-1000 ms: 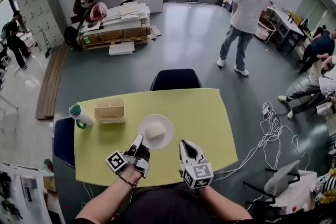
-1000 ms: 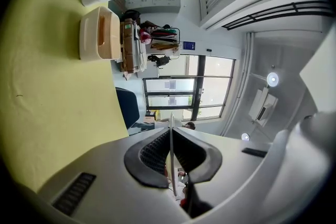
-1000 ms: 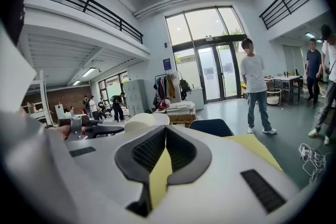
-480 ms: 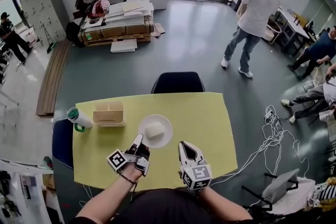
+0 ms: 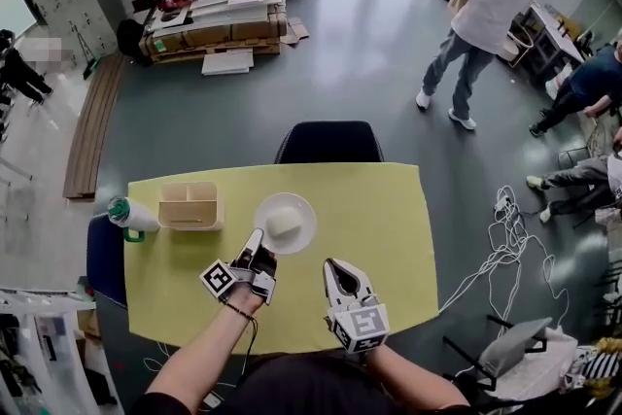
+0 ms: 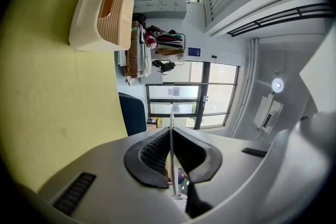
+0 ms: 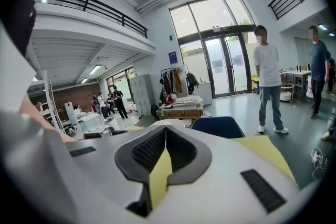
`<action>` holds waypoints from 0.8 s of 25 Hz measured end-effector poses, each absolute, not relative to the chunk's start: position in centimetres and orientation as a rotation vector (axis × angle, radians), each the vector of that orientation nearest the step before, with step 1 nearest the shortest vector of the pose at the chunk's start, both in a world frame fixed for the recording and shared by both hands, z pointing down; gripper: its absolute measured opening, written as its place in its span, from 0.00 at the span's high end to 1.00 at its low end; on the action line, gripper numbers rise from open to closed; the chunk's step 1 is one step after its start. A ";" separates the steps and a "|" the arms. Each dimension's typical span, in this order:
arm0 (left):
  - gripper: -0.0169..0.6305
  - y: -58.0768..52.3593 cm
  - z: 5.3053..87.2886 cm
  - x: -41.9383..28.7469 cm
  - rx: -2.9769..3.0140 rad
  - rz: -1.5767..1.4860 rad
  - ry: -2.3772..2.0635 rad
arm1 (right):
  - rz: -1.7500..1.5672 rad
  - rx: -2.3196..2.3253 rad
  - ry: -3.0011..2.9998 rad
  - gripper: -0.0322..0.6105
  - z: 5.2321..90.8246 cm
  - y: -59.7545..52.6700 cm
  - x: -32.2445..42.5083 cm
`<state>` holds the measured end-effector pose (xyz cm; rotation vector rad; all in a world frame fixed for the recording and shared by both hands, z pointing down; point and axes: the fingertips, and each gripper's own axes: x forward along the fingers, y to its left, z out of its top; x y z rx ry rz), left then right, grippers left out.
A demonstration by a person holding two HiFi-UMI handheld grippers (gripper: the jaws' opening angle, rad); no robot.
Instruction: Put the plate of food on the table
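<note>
A white plate (image 5: 303, 209) with a pale block of food (image 5: 282, 223) rests on the yellow table (image 5: 379, 228), near its middle. My left gripper (image 5: 258, 241) reaches it from the near side and is shut on the near rim. In the left gripper view that rim shows as a thin white edge (image 6: 171, 155) pinched between the black pads. My right gripper (image 5: 332, 265) is over the table to the right of the plate, apart from it, shut with nothing in it. In the right gripper view the tips (image 7: 165, 128) meet, and the plate (image 7: 169, 123) shows just beyond them.
A beige divided box (image 5: 190, 205) and a white cup with a green lid (image 5: 129, 215) stand at the table's left. A dark chair (image 5: 328, 143) is at the far side and a blue one (image 5: 105, 258) at the left end. Cables (image 5: 505, 219) lie on the floor to the right. People stand far off.
The plate and my left gripper on its rim have shifted a little farther from me across the table. The right gripper has barely moved. The standing person has moved farther off.
</note>
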<state>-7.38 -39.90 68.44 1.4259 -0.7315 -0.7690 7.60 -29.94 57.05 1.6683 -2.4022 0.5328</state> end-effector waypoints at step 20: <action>0.94 -51.6 85.8 -4.6 1.268 -0.783 -0.912 | 0.393 1.576 -2.443 0.93 61.0 -35.8 9.0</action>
